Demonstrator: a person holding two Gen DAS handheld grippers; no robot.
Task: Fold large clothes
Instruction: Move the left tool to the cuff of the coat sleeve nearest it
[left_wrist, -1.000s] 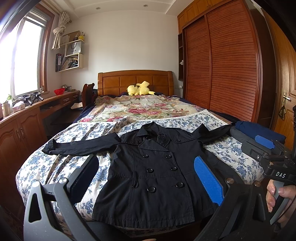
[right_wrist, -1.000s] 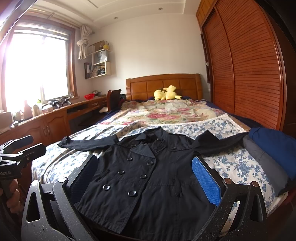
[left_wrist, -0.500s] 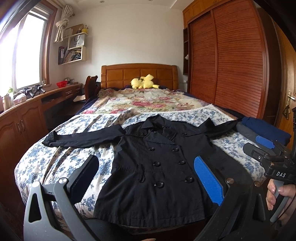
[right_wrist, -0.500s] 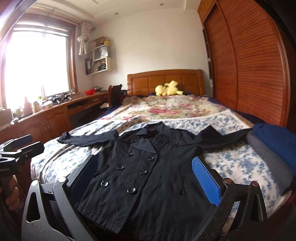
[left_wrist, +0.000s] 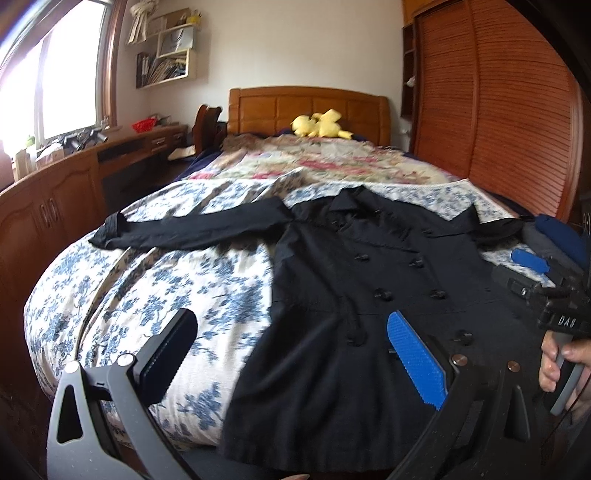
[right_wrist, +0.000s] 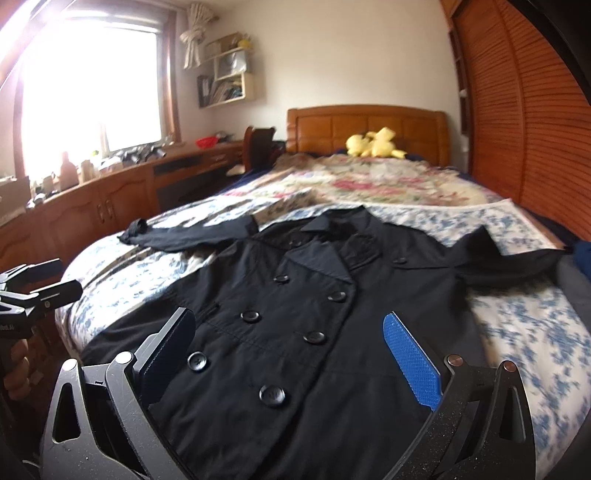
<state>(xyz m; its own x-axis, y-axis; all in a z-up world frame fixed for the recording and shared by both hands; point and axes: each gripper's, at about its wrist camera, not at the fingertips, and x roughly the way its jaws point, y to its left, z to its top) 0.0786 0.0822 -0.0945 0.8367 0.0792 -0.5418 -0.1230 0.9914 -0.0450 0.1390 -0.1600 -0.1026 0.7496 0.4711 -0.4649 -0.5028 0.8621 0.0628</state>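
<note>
A black double-breasted coat (left_wrist: 369, 295) (right_wrist: 295, 314) lies flat, front up, on the bed, both sleeves spread sideways. Its left sleeve (left_wrist: 192, 229) stretches toward the window side. My left gripper (left_wrist: 291, 354) hovers open over the coat's lower left hem and the blue-flowered quilt (left_wrist: 166, 288). Over the coat's lower front, near the buttons, my right gripper (right_wrist: 288, 354) is open too. Neither holds anything. The right gripper (left_wrist: 532, 273) also shows at the right edge of the left wrist view, held by a hand (left_wrist: 557, 358).
The wooden bed (left_wrist: 310, 107) carries a rose-patterned blanket (left_wrist: 325, 162) and a yellow plush toy (left_wrist: 319, 123). Folded blue and grey clothes (left_wrist: 557, 236) sit at the bed's right edge. A wooden desk (right_wrist: 122, 188) runs along the window; a slatted wardrobe (right_wrist: 524, 122) stands on the right.
Both grippers have moved forward and lower toward the coat, so it fills more of each view. The left one has also swung left. Both remain open.
</note>
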